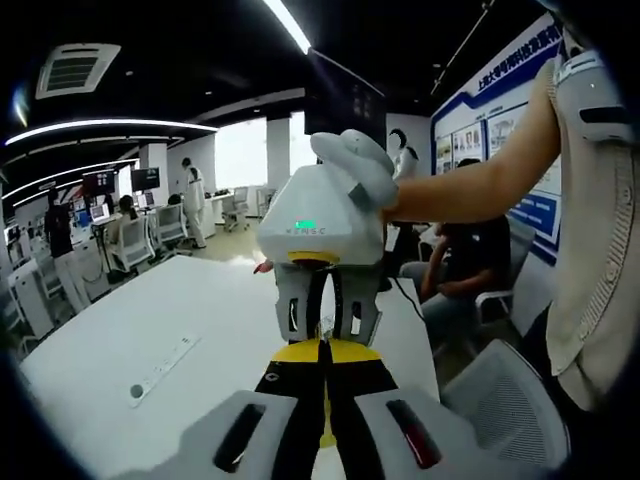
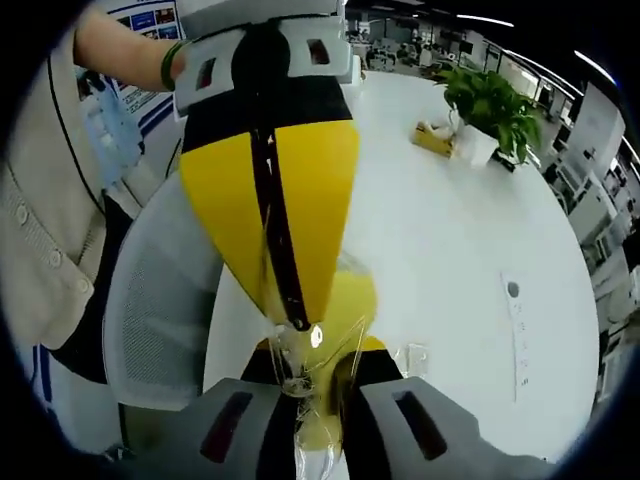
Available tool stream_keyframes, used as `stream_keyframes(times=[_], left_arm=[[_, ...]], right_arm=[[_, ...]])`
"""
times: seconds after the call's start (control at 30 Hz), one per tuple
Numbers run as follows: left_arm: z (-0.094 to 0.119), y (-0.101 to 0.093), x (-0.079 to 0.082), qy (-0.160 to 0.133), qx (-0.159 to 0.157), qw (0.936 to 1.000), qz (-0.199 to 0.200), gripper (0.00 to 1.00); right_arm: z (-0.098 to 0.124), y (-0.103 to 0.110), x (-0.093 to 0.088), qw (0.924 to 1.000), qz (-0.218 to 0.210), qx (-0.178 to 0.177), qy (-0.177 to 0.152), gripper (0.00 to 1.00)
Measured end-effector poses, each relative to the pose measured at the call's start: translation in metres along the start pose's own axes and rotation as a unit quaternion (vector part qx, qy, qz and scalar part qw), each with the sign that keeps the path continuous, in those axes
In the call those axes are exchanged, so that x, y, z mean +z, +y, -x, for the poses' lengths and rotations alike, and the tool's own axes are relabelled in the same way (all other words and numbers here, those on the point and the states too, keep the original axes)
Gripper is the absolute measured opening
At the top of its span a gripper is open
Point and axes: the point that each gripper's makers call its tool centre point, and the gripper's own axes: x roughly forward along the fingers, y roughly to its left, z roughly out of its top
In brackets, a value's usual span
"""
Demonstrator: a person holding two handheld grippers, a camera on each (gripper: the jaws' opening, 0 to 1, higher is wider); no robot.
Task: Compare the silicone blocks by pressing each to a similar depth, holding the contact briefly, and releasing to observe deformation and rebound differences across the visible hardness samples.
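A crumpled clear plastic piece hangs between the two grippers, above the white table. My right gripper is shut on its lower part. My left gripper comes down from the top of the right gripper view, its yellow jaws pressed together with their tip on the plastic's upper edge. In the left gripper view my left gripper is shut tip to tip against the white right gripper, which a bare arm holds. A small clear item lies on the table; I cannot tell what it is.
A potted plant and a yellow box stand at the table's far end. A socket strip is set into the tabletop. A grey mesh chair stands beside the table. A seated person and office desks lie beyond.
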Motion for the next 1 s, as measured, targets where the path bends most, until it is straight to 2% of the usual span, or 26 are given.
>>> stream_keyframes(times=[0.03,0.1,0.13,0.17,0.23,0.27,0.3,0.33,0.9,0.97,1.0], left_arm=[[0.0,0.0,0.0,0.001,0.0,1.0,-0.001,0.0],[0.0,0.001,-0.001,0.003,-0.001,1.0,0.0,0.0],[0.0,0.002,-0.002,0.003,0.001,1.0,-0.005,0.0],[0.0,0.001,-0.002,0.004,0.0,1.0,-0.003,0.0],[0.002,0.004,-0.003,0.005,0.0,1.0,-0.005,0.0],[0.002,0.003,-0.003,0.005,-0.001,1.0,-0.004,0.0],[0.002,0.003,-0.003,0.006,0.001,1.0,-0.005,0.0],[0.002,0.003,-0.003,0.006,0.0,1.0,-0.005,0.0],[0.001,0.002,-0.005,0.01,0.004,0.9999,-0.004,0.0],[0.001,0.003,-0.004,0.01,0.008,0.9999,-0.003,0.0],[0.001,0.003,-0.004,0.01,0.008,0.9999,0.0,0.0]], right_arm=[[0.0,-0.005,0.0,0.9998,0.016,-0.014,-0.001,0.04],[0.0,0.0,-0.001,1.0,-0.005,0.004,0.003,0.04],[-0.001,-0.004,0.0,0.9999,0.011,-0.011,-0.002,0.04],[-0.001,0.002,-0.002,0.9999,-0.01,0.007,0.002,0.04],[-0.001,-0.003,-0.001,1.0,0.006,-0.005,-0.001,0.04],[-0.001,-0.001,-0.001,1.0,-0.007,0.005,0.001,0.04],[-0.001,-0.007,0.001,0.9998,0.015,-0.013,-0.005,0.04],[-0.001,-0.005,0.0,1.0,0.003,-0.002,-0.002,0.04],[-0.004,-0.007,0.0,0.9999,0.01,-0.009,-0.008,0.05],[-0.004,-0.011,0.001,0.9996,0.017,-0.019,-0.012,0.06],[-0.004,-0.009,0.001,0.9999,0.003,-0.012,-0.01,0.06]])
